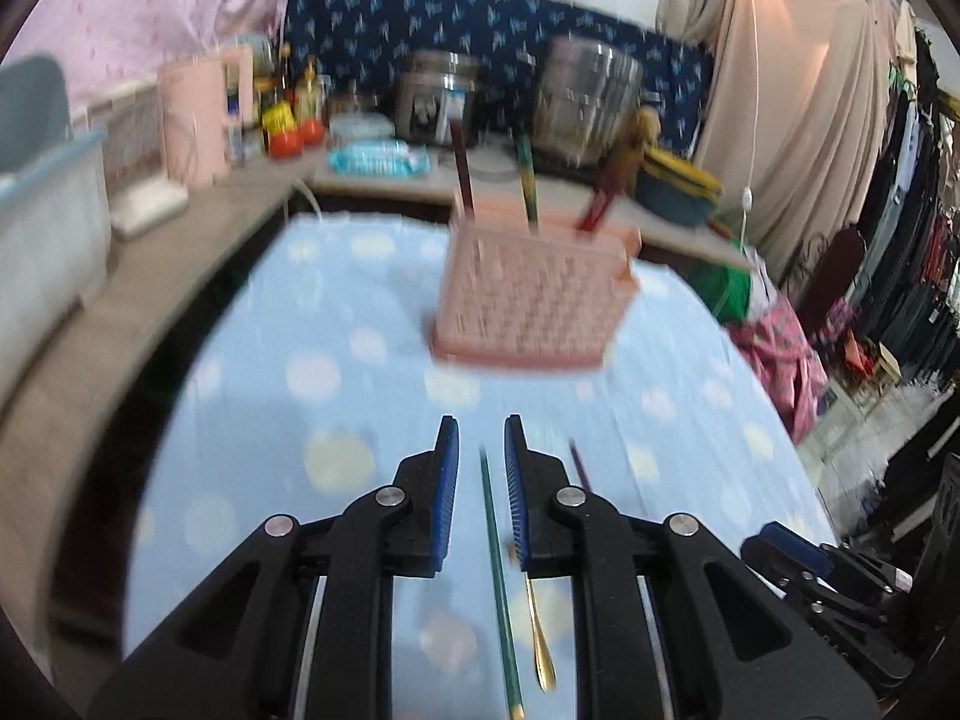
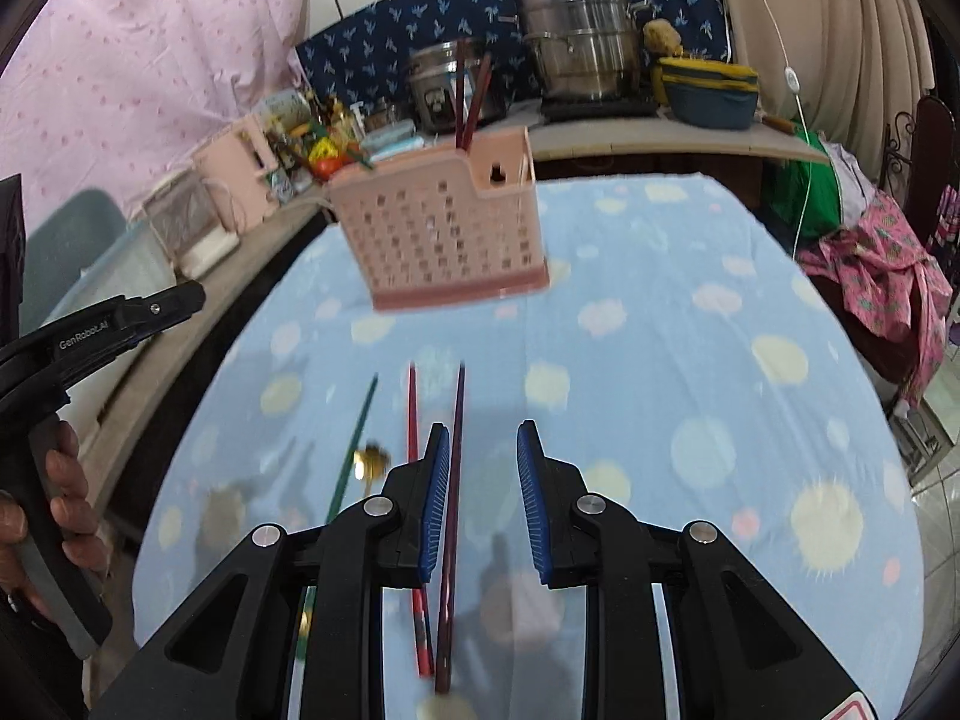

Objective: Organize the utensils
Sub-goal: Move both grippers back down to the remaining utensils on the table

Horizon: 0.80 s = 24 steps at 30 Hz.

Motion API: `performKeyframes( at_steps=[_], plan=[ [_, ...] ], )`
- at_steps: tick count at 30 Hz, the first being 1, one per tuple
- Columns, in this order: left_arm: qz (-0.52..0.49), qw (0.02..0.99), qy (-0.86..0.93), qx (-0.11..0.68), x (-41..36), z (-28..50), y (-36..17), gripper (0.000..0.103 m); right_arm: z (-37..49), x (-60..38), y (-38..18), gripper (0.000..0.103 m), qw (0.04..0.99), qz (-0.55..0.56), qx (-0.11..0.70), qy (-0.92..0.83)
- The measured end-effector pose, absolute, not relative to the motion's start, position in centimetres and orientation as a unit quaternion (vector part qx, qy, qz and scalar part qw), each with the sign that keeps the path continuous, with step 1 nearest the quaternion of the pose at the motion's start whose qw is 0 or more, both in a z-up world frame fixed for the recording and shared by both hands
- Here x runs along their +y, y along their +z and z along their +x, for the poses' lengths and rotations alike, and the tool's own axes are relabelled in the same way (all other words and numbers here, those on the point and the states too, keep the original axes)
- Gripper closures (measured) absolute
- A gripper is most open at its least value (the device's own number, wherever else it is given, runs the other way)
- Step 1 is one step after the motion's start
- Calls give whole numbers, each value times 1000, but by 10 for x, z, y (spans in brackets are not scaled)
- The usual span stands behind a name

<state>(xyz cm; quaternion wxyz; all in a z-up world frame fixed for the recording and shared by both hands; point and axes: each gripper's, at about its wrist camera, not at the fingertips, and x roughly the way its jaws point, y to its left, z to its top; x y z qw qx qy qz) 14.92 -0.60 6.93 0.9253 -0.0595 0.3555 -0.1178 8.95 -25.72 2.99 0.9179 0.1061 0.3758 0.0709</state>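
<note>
- Currently both grippers hover low over the blue dotted tablecloth (image 2: 690, 324), fingers pointing toward the pink utensil basket (image 2: 444, 234) that stands further back on the cloth.
- Basket holds upright pieces already: dark red chopsticks (image 2: 465, 96) in the right wrist view; the left wrist view, blurred, shows three handles poking out, one of them a green one (image 1: 527, 180). Judgement: sorting is partly done, with the loose pieces on the cloth left to go.
- Left gripper (image 1: 481, 438): released, jaws apart with a narrow gap. A green chopstick (image 1: 495, 570) lies on the cloth, running lengthwise under that gap. Likely lined up so the pads can close across its thin shaft. No contact visible.
- Gold spoon (image 1: 538, 636) lies just beside the green chopstick, partly hidden under the left gripper's right finger; a close could catch both.
- Right gripper (image 2: 483, 438): released, jaws wider apart, nothing held. A maroon chopstick (image 2: 451, 510) lies on the cloth just inside its left pad; a red chopstick (image 2: 414, 480) lies just outside that pad, nearly parallel.
- Judgement: right gripper sits off-centre over the maroon stick; it would need a small shift left before closing.
- Risk: thin sticks flat on soft cloth may roll or slip from the pads.
- Person's hand (image 2: 63, 498) grips the left tool's handle, at the edge of the right wrist view.
</note>
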Motion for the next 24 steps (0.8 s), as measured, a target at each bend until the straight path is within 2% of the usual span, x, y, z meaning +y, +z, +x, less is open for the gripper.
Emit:
performKeyframes(
  at_steps=[15, 24],
  plan=[
    [-48, 885, -131, 444, -24, 86, -8, 88, 47, -231, -29, 80, 893, 90, 434, 76],
    [-41, 875, -136, 463, -29, 74, -30, 73, 48, -221, -41, 83, 886, 86, 449, 78]
  ],
)
